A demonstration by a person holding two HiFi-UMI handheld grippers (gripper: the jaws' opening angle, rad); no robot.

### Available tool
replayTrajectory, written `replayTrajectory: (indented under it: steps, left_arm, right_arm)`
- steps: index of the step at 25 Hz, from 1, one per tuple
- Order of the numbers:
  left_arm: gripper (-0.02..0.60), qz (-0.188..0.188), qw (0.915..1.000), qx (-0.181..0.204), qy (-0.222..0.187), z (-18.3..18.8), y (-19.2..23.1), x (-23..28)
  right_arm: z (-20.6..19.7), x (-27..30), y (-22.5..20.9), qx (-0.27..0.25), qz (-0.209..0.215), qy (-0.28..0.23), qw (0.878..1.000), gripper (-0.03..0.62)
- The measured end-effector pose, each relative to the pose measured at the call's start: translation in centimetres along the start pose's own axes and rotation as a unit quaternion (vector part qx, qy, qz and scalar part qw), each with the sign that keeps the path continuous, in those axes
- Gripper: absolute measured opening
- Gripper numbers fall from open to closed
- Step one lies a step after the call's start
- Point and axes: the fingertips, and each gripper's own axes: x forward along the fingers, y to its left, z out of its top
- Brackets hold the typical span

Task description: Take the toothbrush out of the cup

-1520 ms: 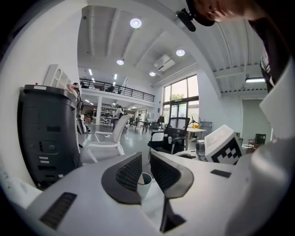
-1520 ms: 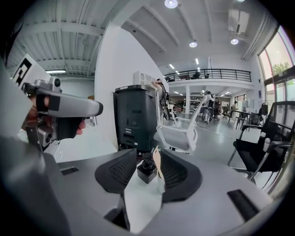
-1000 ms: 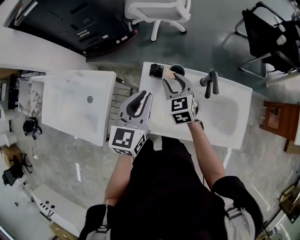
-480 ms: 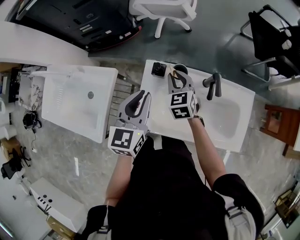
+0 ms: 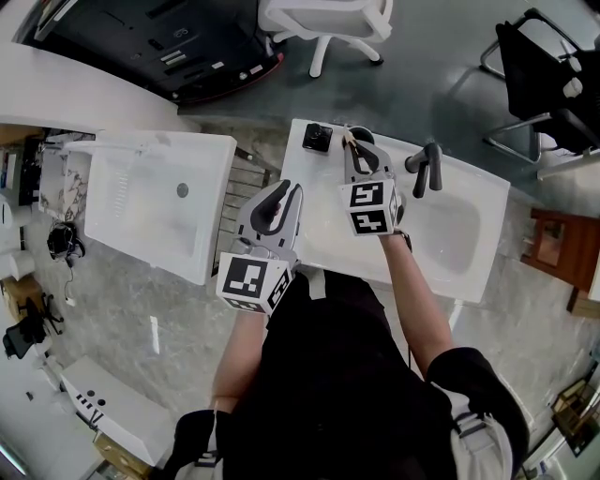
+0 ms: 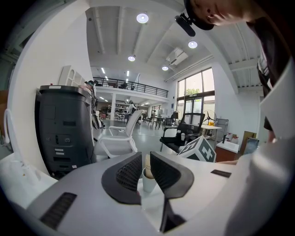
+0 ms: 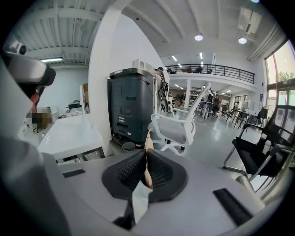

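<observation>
A cup (image 5: 362, 139) stands at the back of the white sink counter (image 5: 319, 225), with a tan toothbrush (image 5: 348, 142) sticking up out of it. My right gripper (image 5: 354, 153) reaches over the cup. Its jaws are closing, and their pads press on the toothbrush handle (image 7: 148, 144); the right gripper (image 7: 147, 169) hides the cup in its own view. My left gripper (image 5: 286, 193) hangs over the counter's left edge, apart from the cup, with a narrow gap between its jaws. Through that gap the left gripper (image 6: 145, 157) looks at the white cup (image 6: 148, 182) and the toothbrush (image 6: 148, 164).
A small black square object (image 5: 316, 140) sits left of the cup. A dark faucet (image 5: 422, 167) and the sink basin (image 5: 448, 230) lie to the right. A second white basin (image 5: 150, 202) stands to the left, across a gap. Office chairs (image 5: 323, 23) stand beyond the counter.
The right gripper's jaws went from wide open around the toothbrush to closed on its handle. The left gripper has stayed where it was.
</observation>
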Motion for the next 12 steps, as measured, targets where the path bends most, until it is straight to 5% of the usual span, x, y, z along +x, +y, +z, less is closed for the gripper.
replayTrajectory:
  steps: [12]
  left_arm:
    - [0.067, -0.009, 0.9998, 0.003, -0.017, 0.5, -0.5, -1.4]
  right_arm:
    - [2.3, -2.9, -1.2, 0.020, -0.031, -0.044, 0.998, 0.032]
